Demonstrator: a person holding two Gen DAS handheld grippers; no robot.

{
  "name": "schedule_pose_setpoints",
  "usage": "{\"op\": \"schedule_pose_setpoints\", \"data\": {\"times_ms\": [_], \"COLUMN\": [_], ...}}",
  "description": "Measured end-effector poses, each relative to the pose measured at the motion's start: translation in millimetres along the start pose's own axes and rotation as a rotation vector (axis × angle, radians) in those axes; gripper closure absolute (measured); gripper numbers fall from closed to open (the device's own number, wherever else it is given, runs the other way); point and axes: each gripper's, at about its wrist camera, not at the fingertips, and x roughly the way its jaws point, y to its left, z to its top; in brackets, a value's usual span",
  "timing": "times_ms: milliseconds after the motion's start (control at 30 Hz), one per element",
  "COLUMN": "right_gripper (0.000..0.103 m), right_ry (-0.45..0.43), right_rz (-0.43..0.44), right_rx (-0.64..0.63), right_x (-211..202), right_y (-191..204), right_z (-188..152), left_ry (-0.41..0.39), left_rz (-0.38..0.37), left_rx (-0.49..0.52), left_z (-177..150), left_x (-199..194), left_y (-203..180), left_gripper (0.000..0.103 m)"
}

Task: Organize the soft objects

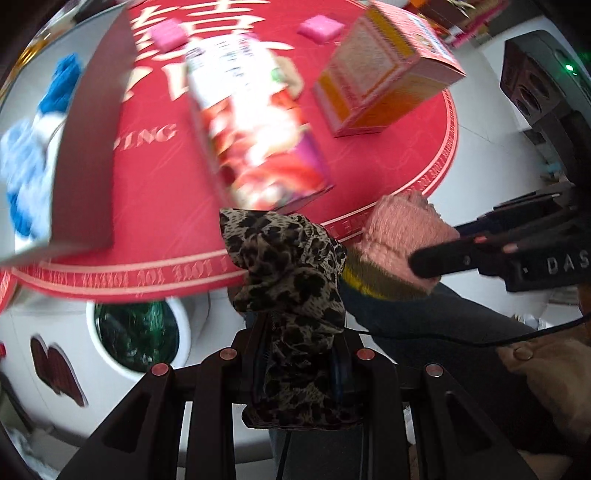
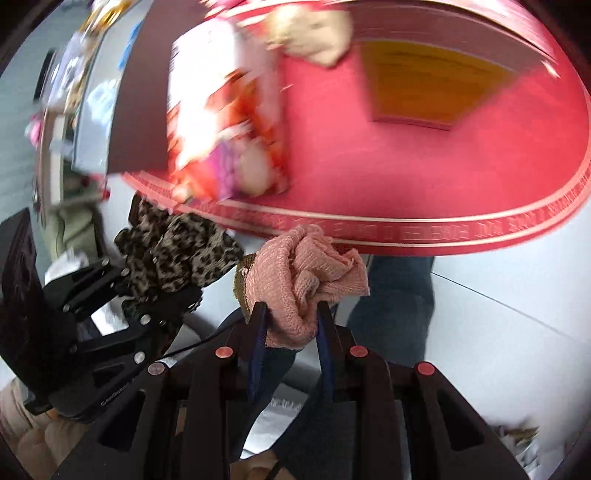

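Observation:
My left gripper [image 1: 301, 325] is shut on a leopard-print cloth [image 1: 291, 280], held off the near edge of the round red table [image 1: 155, 206]. It shows in the right wrist view too [image 2: 177, 254]. My right gripper [image 2: 291, 314] is shut on a pink knitted cloth [image 2: 303, 273], also just off the table's near edge; it appears at the right of the left wrist view [image 1: 402, 236]. Two pink soft pads [image 1: 168, 33] [image 1: 320, 27] lie at the table's far side. A blue and white fluffy item [image 1: 33, 147] sits at the far left.
A red and white carton [image 1: 251, 125] lies on the table's middle, an orange box [image 1: 384, 70] to its right. A grey upright panel [image 1: 88, 147] stands at the left. A beige soft item [image 2: 310, 33] lies behind the carton. A white bin with green liner [image 1: 136, 332] is below.

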Motion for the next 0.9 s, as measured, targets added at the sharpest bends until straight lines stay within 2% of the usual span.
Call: {"op": "schedule_pose_setpoints", "data": {"times_ms": [367,633,900], "right_gripper": [0.075,0.075,0.075], "right_ry": [0.072,0.018,-0.074], "right_rz": [0.015,0.022,0.025], "right_rx": [-0.226,-0.352,-0.404], "right_x": [8,-10,-32], "right_y": [85,140,173], "right_z": [11,36,75], "left_ry": [-0.075,-0.160,-0.272], "left_rz": [0.035,0.066,0.100], "left_rx": [-0.232,-0.411,-0.519], "left_z": [-41,-56,-34], "left_x": [-28,-64,-95], "left_y": [56,95,135], "left_gripper": [0.075,0.075,0.075]}}
